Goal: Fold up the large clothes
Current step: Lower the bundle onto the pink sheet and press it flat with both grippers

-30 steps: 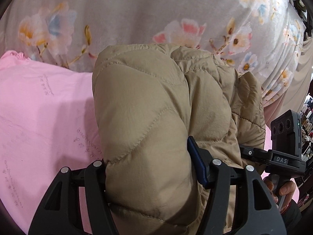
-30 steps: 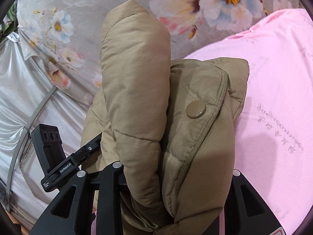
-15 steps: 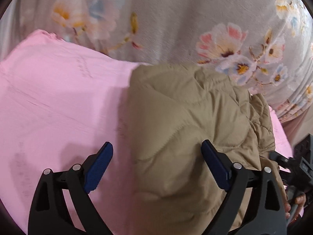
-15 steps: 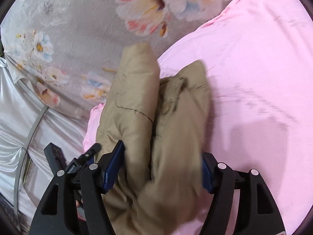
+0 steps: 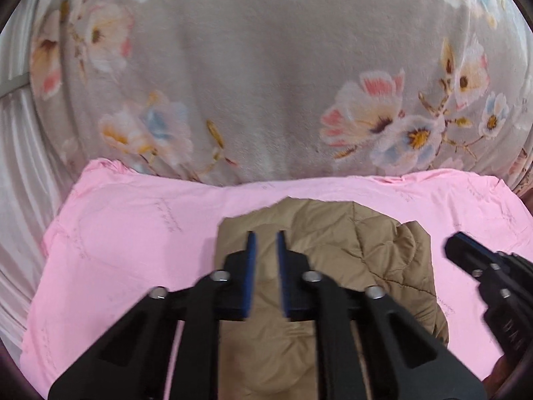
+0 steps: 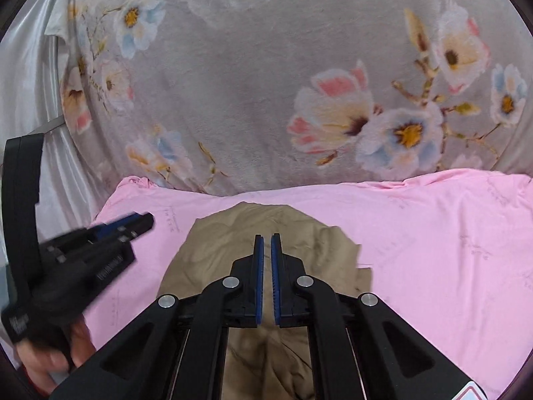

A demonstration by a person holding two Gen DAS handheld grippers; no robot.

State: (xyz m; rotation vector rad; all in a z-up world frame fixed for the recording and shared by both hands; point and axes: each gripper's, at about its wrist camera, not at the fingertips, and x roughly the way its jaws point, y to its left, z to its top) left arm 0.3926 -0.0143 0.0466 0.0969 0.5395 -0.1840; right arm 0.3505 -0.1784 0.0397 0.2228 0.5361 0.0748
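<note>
A tan quilted jacket [image 5: 353,233] lies folded into a compact bundle on a pink sheet [image 5: 133,233]. My left gripper [image 5: 265,233] hovers above the jacket's left part, its blue pads closing to a narrow gap with nothing between them. In the right wrist view the jacket [image 6: 216,243] lies below my right gripper [image 6: 267,236], whose pads are also closing together on nothing. Each gripper shows in the other's view: the right one [image 5: 463,243] at the right edge, the left one [image 6: 140,221] at the left, held by a hand [image 6: 50,360].
A grey blanket with flowers [image 5: 266,83] rises behind the pink sheet [image 6: 433,233]. Silvery curtain fabric [image 6: 26,83] hangs at the left. The pink sheet stretches bare to both sides of the jacket.
Both grippers let go of the jacket, rose and pulled back, then closed empty. The jacket, held up a second ago, now lies folded on the pink sheet.
</note>
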